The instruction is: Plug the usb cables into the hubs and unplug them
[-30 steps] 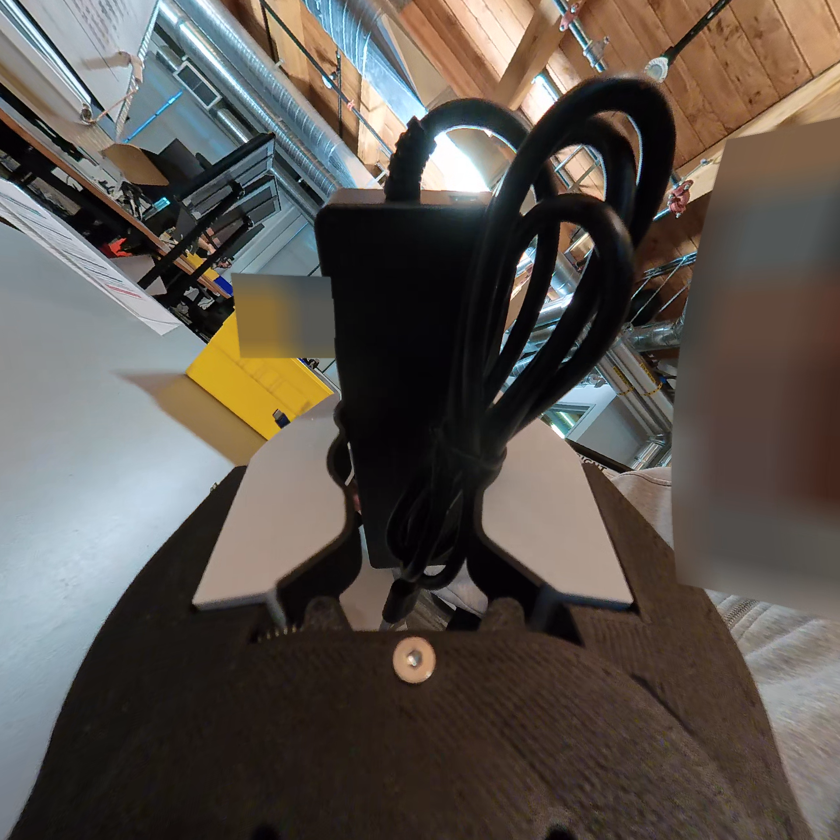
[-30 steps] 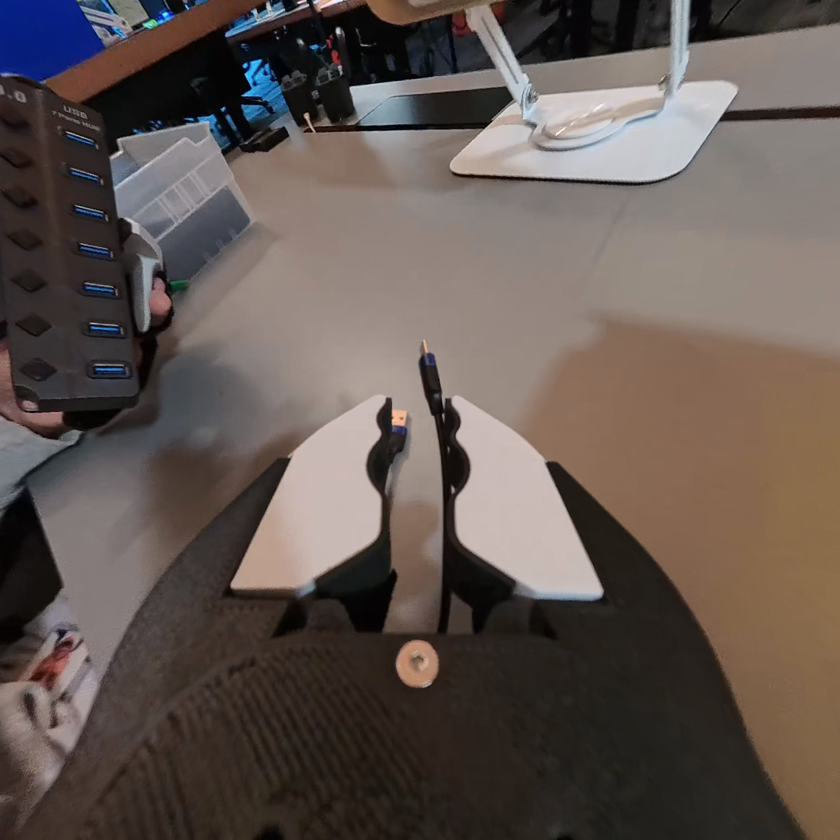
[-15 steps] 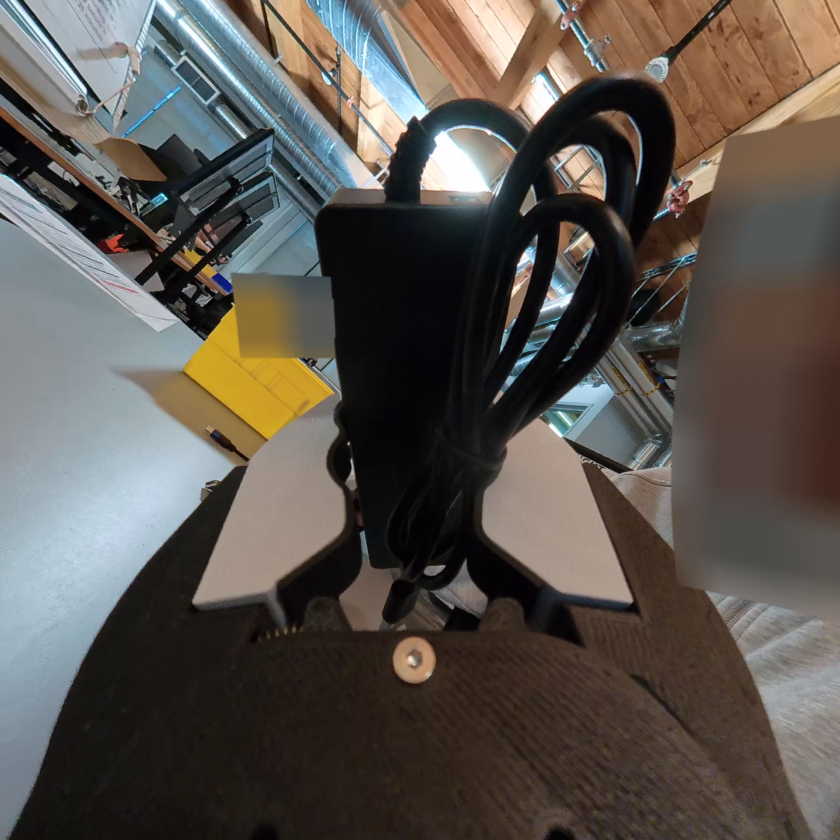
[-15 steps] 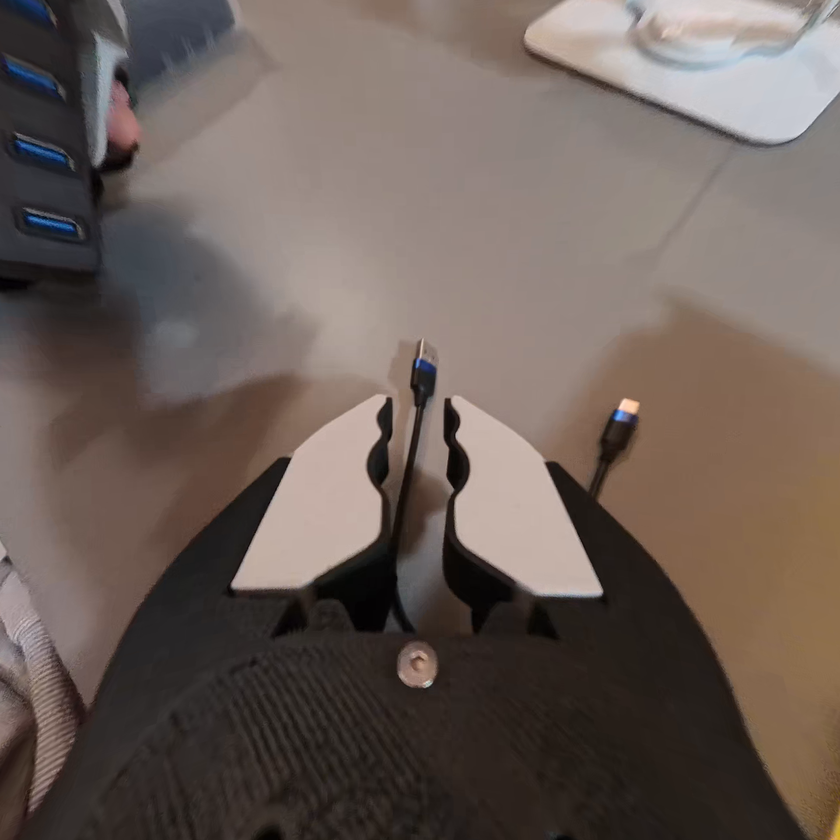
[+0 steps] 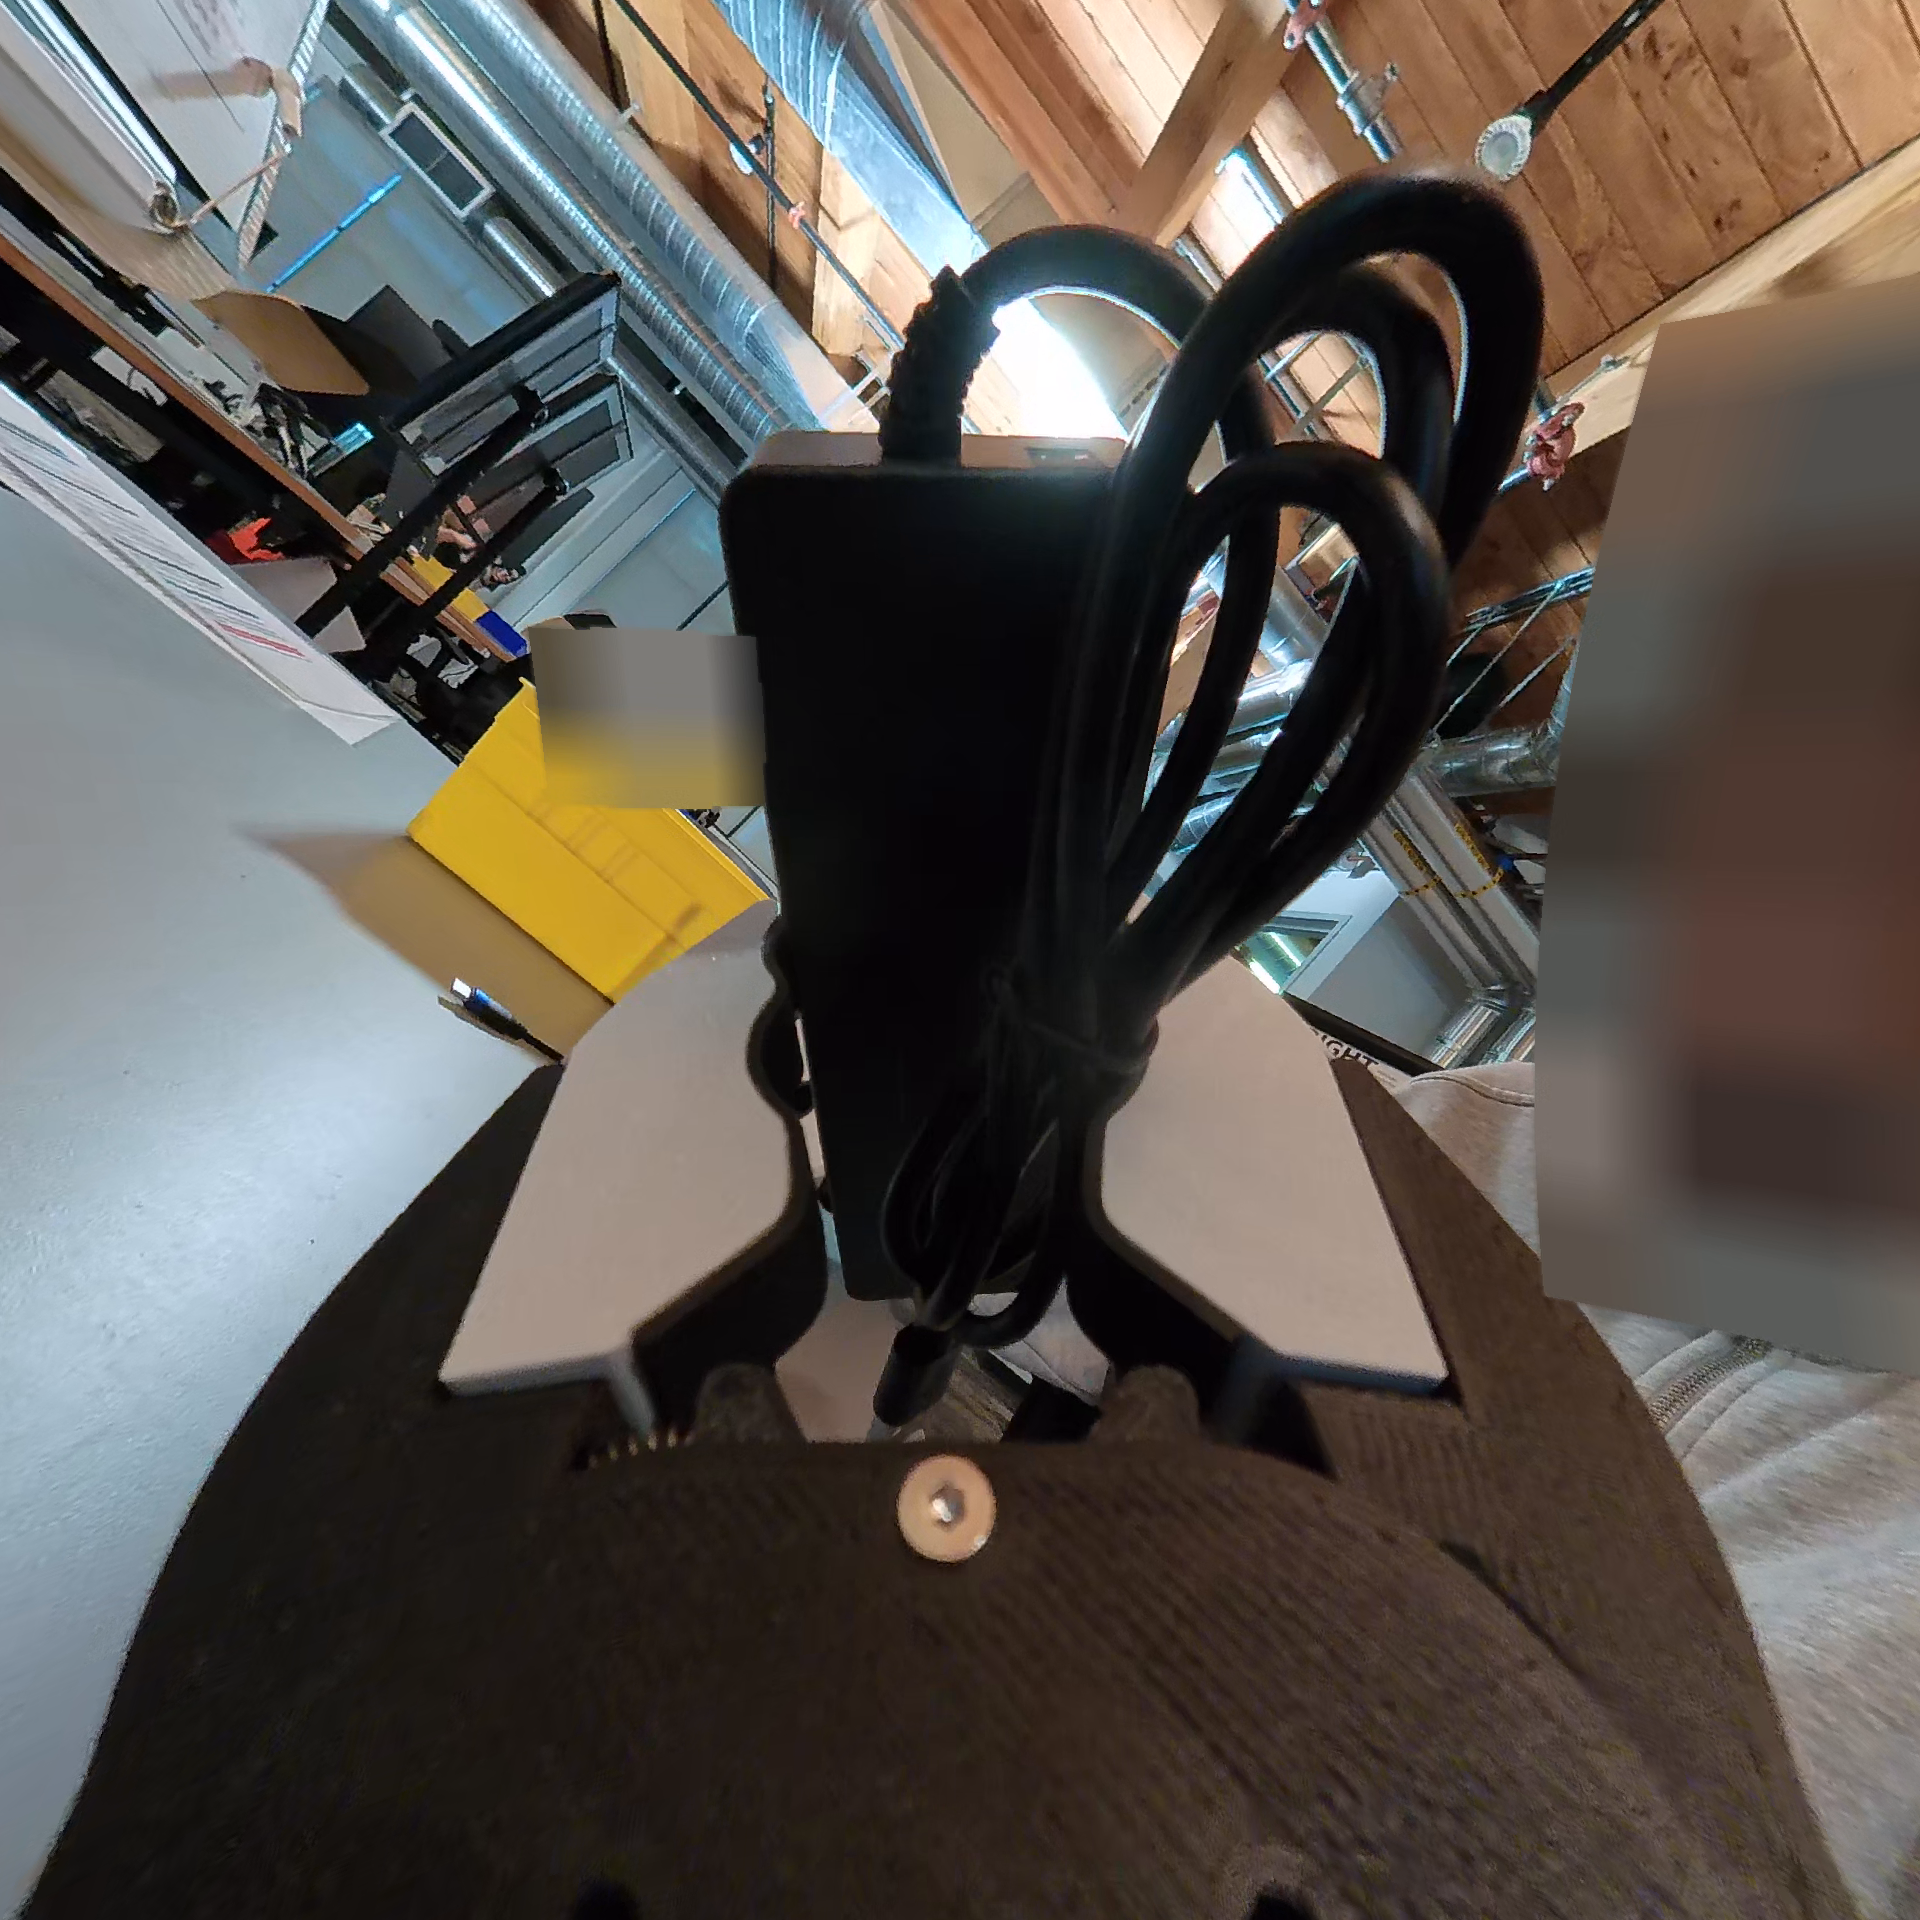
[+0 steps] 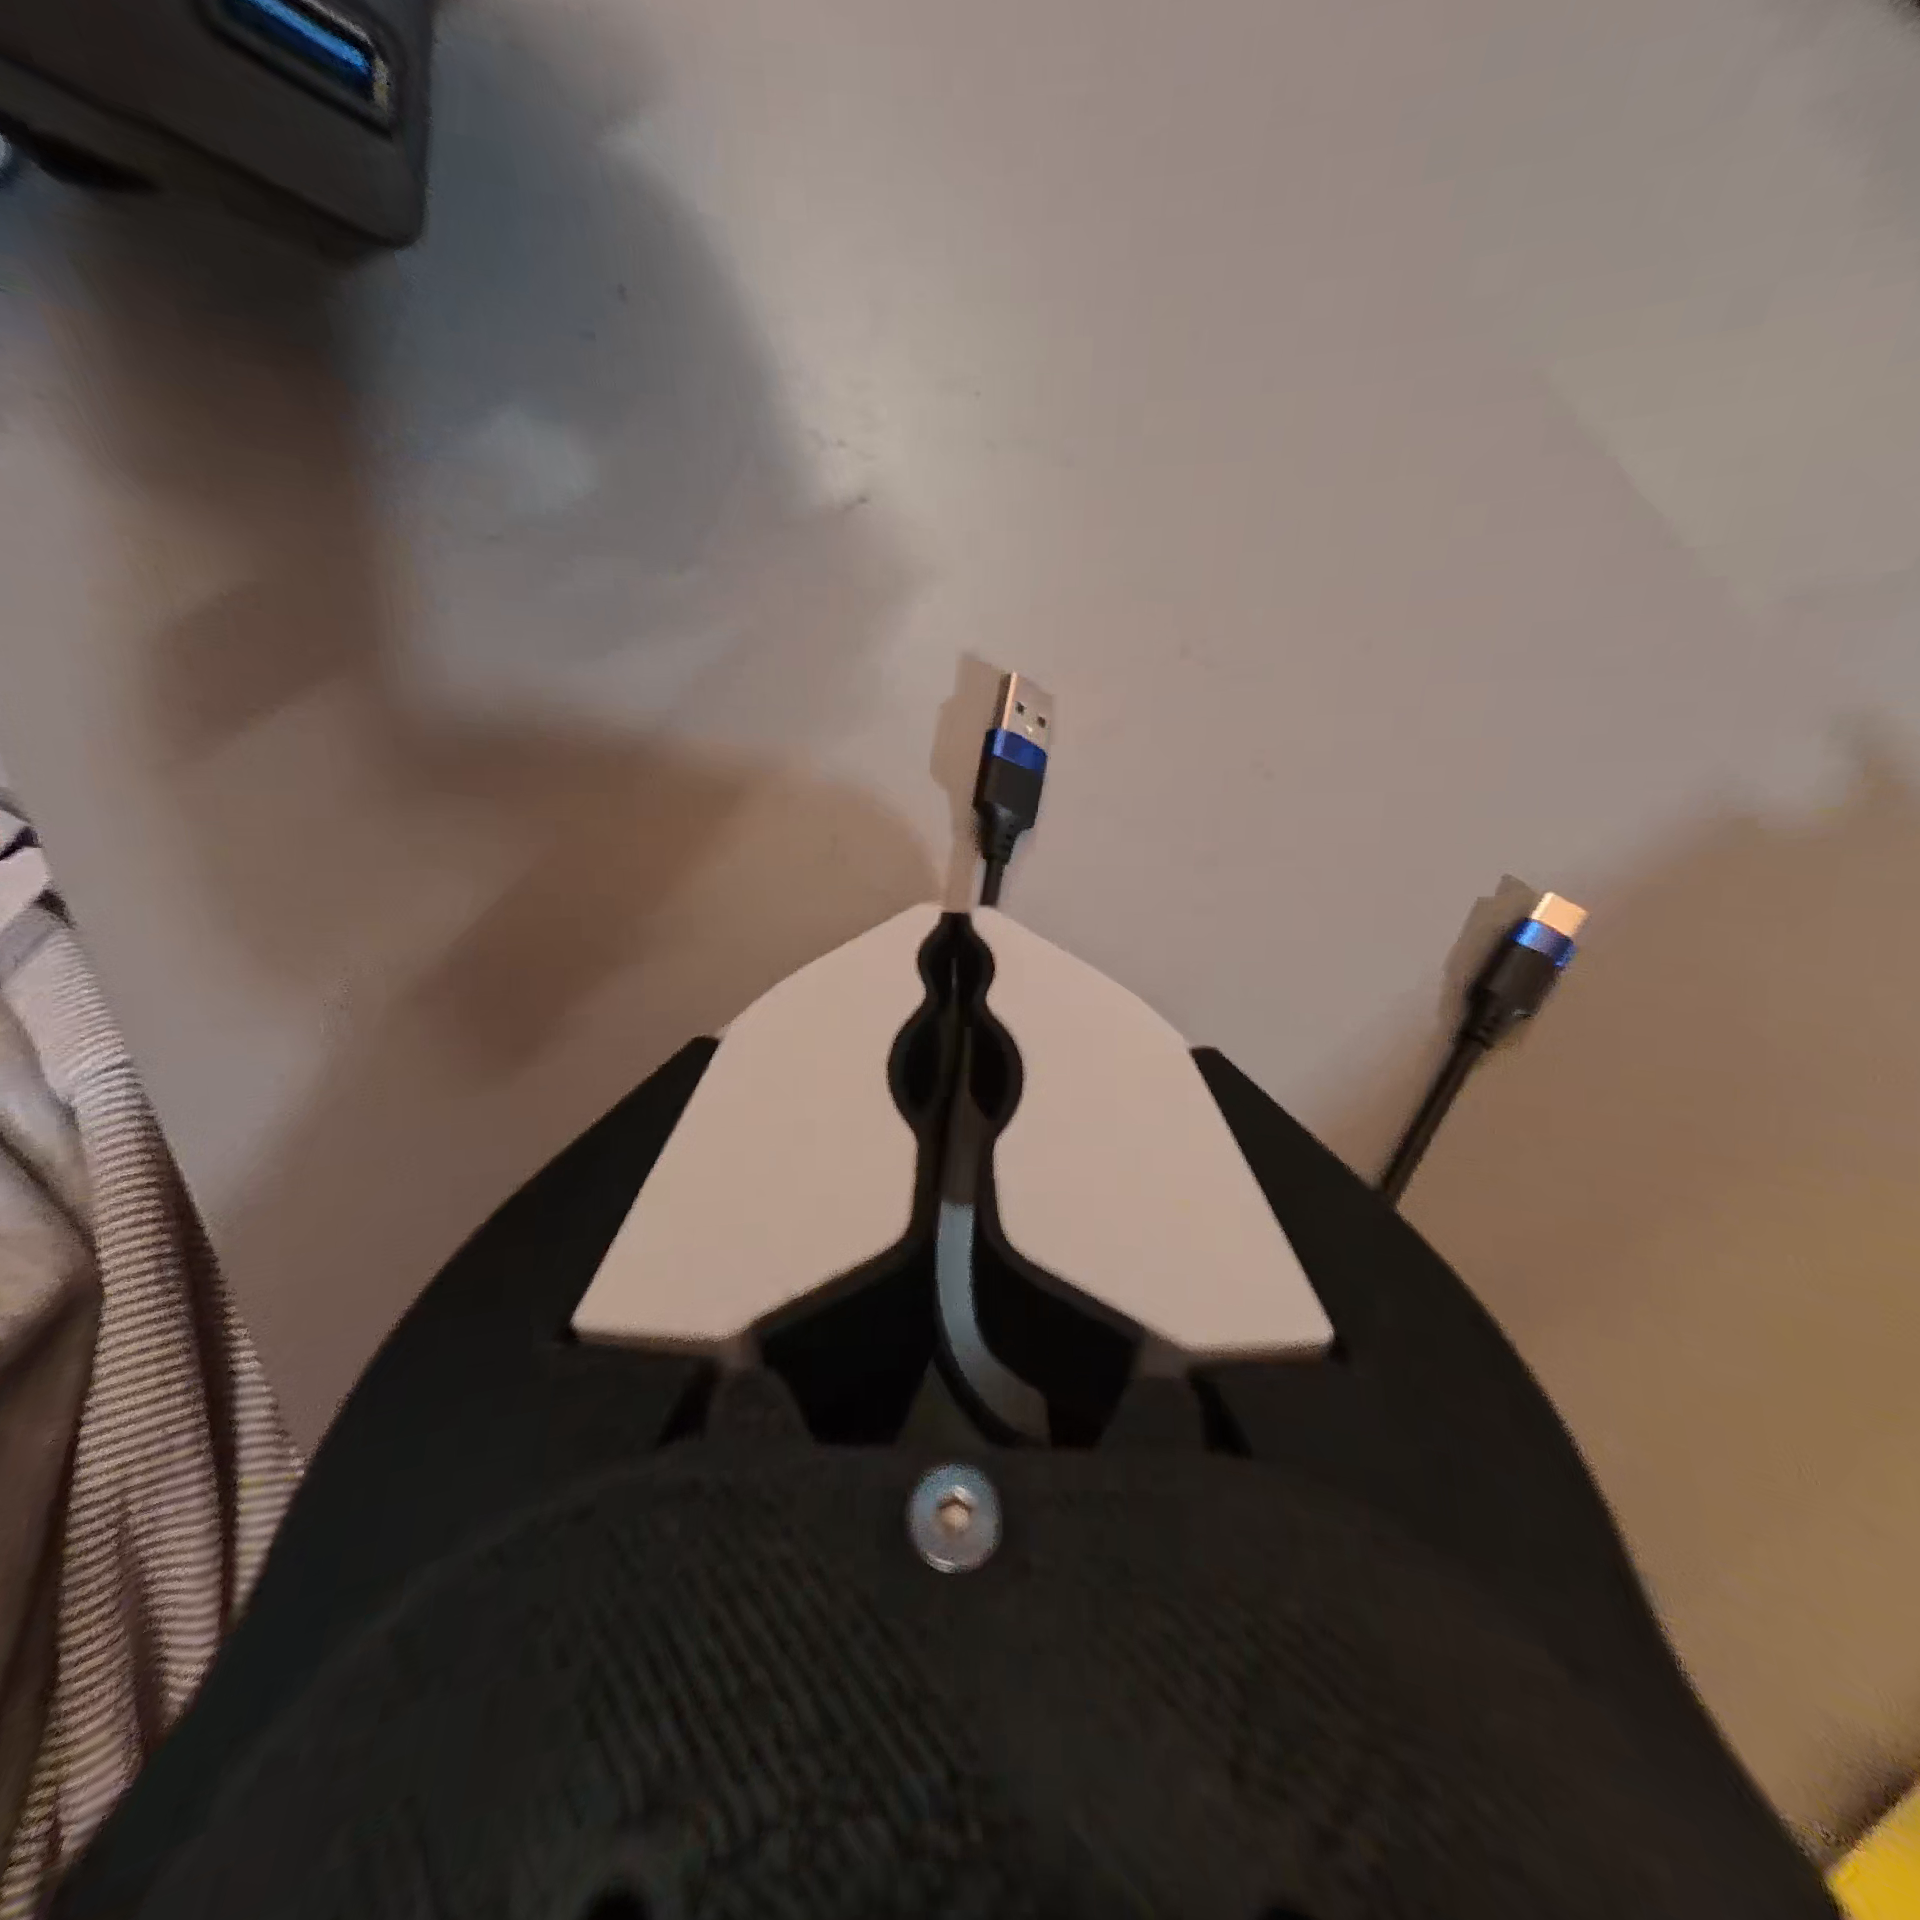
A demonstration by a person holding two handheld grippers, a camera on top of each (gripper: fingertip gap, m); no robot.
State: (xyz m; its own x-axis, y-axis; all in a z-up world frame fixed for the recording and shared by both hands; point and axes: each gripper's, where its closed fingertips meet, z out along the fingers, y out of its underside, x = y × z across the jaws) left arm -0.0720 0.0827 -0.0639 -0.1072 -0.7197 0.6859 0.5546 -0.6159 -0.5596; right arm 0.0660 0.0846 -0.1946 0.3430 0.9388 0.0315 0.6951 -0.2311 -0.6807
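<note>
In the right wrist view the right gripper (image 6: pixel 961 914) has its tips pressed together on a thin black cable (image 6: pixel 992 878), just behind its plug (image 6: pixel 1013 764), a metal flat plug with a blue collar that points up the frame over the grey table (image 6: pixel 1351 416). A second plug (image 6: pixel 1532 961), also blue-collared, lies on the table at the right middle of the frame, its lead running down behind the gripper body. In the upper left corner a dark hub (image 6: pixel 239 94) is cut off by the edge; only one blue port shows and the picture is blurred there.

In the left wrist view the left gripper (image 5: pixel 935 1039) pinches the lower end of the same hub (image 5: pixel 914 831), seen from its plain black back, which stands upright in mid-frame. The hub's own thick cord (image 5: pixel 1278 665) is bundled in loops against it, tied near the fingers, hiding its right edge. A yellow bin (image 5: pixel 582 894) sits at left centre beyond the table edge, its contents not visible. A sheet of paper (image 5: pixel 156 582) on the table at far left bears print too small to make out
</note>
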